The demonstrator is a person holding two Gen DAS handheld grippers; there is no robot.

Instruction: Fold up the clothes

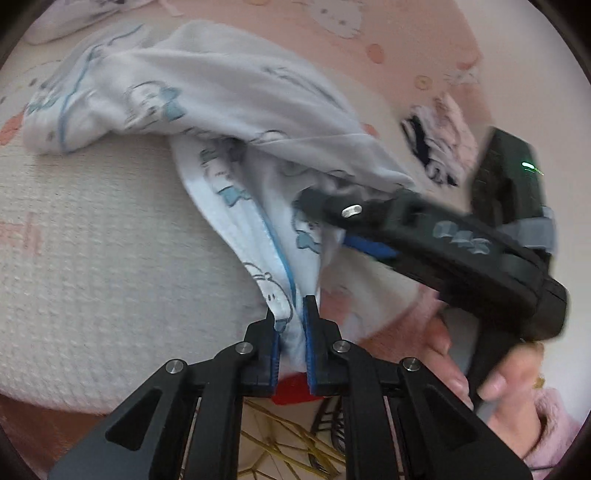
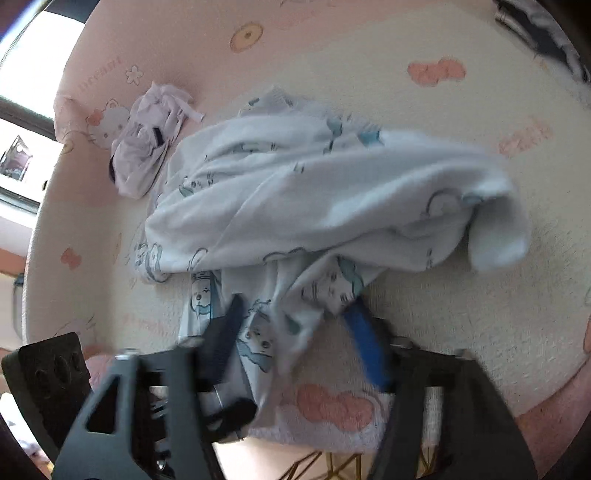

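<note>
A white baby garment with blue cartoon prints (image 1: 207, 99) lies crumpled on the cream and pink bed cover (image 1: 92, 240). My left gripper (image 1: 291, 310) is shut on the garment's blue-trimmed edge near the bed's front edge. My right gripper (image 2: 295, 314) has its jaws apart around loose folds of the same garment (image 2: 314, 192); it also shows in the left wrist view (image 1: 332, 221), reaching in from the right. A blue pad (image 2: 365, 339) shows on its right finger.
A small crumpled white and navy garment (image 2: 147, 147) lies on the pink part of the cover; it also shows in the left wrist view (image 1: 439, 144). More clothing (image 1: 74, 18) lies at the far left. A gold wire frame (image 1: 288, 435) stands below the bed edge.
</note>
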